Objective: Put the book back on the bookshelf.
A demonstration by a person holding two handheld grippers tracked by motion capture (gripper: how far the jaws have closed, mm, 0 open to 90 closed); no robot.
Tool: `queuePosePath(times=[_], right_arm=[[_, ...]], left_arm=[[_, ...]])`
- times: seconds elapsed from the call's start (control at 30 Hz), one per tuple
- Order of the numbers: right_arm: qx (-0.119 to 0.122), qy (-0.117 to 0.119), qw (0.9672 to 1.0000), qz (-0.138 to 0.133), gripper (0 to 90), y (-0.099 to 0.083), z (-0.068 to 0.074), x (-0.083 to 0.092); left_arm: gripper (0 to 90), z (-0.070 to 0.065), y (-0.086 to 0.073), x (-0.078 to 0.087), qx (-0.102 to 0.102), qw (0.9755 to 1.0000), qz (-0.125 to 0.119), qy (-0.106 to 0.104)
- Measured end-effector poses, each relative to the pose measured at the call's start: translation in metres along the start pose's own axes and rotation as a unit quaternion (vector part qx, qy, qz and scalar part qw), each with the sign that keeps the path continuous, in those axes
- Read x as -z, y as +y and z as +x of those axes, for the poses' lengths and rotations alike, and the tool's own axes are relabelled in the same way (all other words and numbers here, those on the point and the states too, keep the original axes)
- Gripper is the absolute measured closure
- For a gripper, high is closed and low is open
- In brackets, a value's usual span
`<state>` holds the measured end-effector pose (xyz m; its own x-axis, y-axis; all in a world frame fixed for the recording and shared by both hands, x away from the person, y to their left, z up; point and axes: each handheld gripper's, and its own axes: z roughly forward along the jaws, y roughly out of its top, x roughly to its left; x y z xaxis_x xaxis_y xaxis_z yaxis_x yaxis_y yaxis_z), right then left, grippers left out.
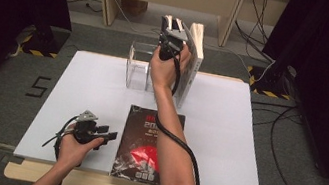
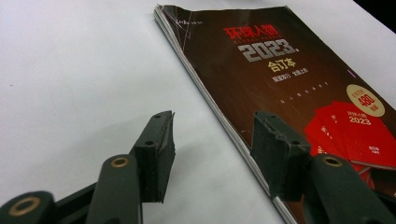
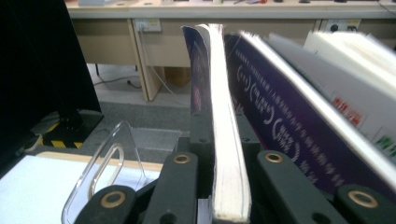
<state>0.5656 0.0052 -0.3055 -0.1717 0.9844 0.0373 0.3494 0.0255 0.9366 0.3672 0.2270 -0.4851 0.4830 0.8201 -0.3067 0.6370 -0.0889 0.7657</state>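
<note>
A thin book with a purple cover and white page edges (image 3: pixel 226 116) stands upright, and my right gripper (image 3: pixel 223 140) is shut on it from both sides. In the high view that gripper (image 1: pixel 171 40) is raised at the table's far edge, with the held book's top (image 1: pixel 173 22) just above it. A dark magazine with red print (image 1: pixel 149 143) lies flat at the near middle of the table. My left gripper (image 1: pixel 111 136) rests low at its left and stands open. Close up, the left gripper (image 2: pixel 212 140) has nothing between its jaws, and its right jaw overlaps the edge of the magazine (image 2: pixel 280 70).
Right of the held book lean a purple-covered book (image 3: pixel 280 121) and a thick white book (image 3: pixel 355 60), also the white book (image 1: pixel 195 52) from above. A clear plastic bookend (image 1: pixel 139 65) stands to their left. A white sheet (image 1: pixel 76 93) covers the table.
</note>
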Motion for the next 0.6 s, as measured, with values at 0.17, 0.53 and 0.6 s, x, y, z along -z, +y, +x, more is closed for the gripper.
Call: queuePosePath(times=[0.17, 0.53, 0.6], right_arm=[[0.002, -0.004, 1.0, 0.002, 82.4, -0.002, 0.001, 0.0], [0.008, 0.002, 0.9999, 0.013, 79.7, -0.001, -0.003, 0.006], [0.008, 0.003, 0.9999, 0.012, 78.7, -0.001, -0.004, 0.009]], left_arm=[[48.3, 0.0, 0.0, 0.0, 0.0, 1.0, 0.002, 0.002], [48.3, -0.002, -0.001, -0.002, -0.004, 1.0, 0.003, -0.001], [48.3, -0.002, -0.001, -0.002, -0.005, 1.0, 0.003, -0.002]])
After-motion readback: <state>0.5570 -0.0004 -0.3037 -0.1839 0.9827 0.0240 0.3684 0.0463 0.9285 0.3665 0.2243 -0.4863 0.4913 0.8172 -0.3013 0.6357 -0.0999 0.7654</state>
